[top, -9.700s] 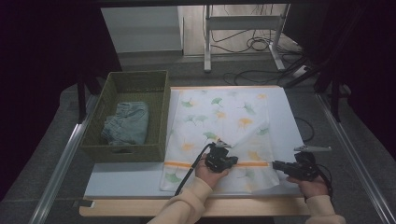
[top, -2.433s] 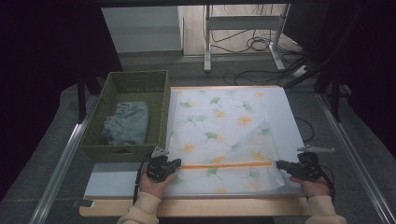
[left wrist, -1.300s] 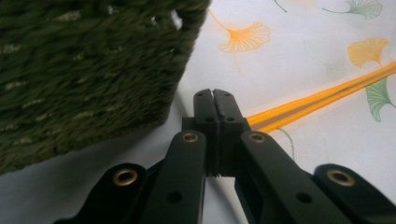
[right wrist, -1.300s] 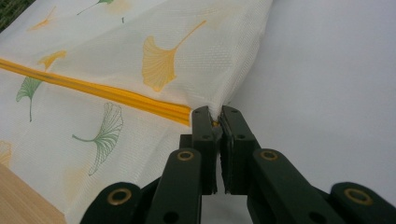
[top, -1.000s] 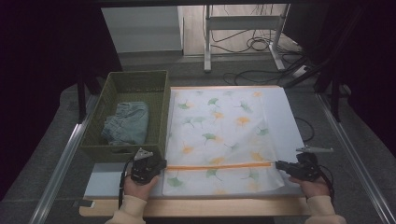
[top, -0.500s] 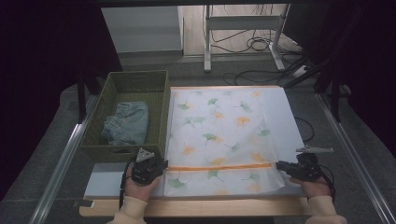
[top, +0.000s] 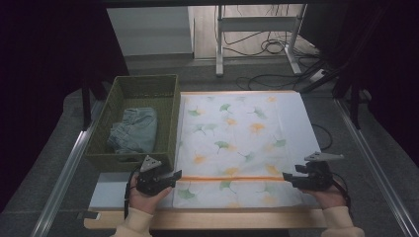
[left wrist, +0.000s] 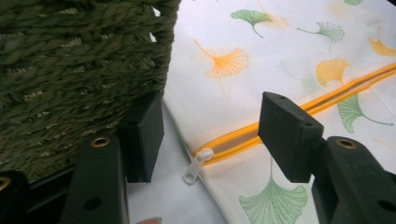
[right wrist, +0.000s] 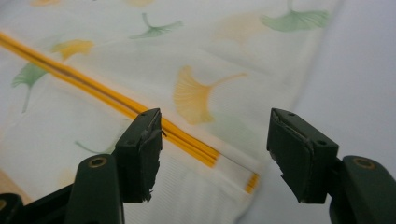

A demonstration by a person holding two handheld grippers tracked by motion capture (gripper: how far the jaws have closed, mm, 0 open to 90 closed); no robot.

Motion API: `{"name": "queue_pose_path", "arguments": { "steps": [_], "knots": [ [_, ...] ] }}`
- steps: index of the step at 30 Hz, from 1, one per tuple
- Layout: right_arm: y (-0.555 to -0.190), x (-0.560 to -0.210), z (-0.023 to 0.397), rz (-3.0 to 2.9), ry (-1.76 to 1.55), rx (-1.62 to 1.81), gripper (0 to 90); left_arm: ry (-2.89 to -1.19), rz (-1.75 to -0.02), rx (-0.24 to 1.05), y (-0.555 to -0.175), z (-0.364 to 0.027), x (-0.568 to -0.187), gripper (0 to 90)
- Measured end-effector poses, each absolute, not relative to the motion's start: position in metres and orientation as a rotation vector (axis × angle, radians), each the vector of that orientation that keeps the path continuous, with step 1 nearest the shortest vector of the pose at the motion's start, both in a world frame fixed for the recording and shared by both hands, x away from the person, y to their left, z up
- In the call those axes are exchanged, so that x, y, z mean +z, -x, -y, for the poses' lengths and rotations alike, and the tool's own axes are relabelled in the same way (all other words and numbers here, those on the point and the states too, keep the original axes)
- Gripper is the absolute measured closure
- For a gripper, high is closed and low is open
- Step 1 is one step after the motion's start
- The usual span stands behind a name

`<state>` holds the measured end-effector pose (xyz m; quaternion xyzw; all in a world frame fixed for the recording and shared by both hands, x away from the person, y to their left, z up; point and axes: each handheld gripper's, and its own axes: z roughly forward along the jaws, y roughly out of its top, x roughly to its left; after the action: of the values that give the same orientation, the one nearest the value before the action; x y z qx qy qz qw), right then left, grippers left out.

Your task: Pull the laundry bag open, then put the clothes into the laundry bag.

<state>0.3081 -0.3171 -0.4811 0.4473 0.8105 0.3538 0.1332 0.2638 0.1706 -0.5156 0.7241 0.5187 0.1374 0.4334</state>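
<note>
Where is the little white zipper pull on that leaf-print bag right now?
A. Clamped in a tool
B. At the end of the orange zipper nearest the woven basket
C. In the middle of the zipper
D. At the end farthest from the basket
B: the zipper pull lies free between the left tool's open jaws, at the orange zipper's end beside the woven basket.
</note>
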Motion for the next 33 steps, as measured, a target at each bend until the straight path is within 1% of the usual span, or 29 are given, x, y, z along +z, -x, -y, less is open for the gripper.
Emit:
{"name": "queue_pose_path", "arguments": {
  "steps": [12,19,25,33],
  "knots": [
    [-0.304,-0.478,0.289,-2.448,-1.121,1.123,33.0,-1.846,-1.250,0.354,-0.263,-0.168,-0.514,37.7],
    [-0.305,-0.476,0.275,-2.477,-1.091,1.093,32.9,-1.846,-1.252,0.364,-0.264,-0.170,-0.513,37.4],
    [-0.309,-0.478,0.267,-2.499,-1.084,1.087,33.4,-1.864,-1.238,0.342,-0.264,-0.164,-0.515,37.2],
    [-0.313,-0.478,0.244,-2.557,-1.001,1.055,33.9,-1.872,-1.239,0.340,-0.264,-0.165,-0.516,37.3]
  ]
}}
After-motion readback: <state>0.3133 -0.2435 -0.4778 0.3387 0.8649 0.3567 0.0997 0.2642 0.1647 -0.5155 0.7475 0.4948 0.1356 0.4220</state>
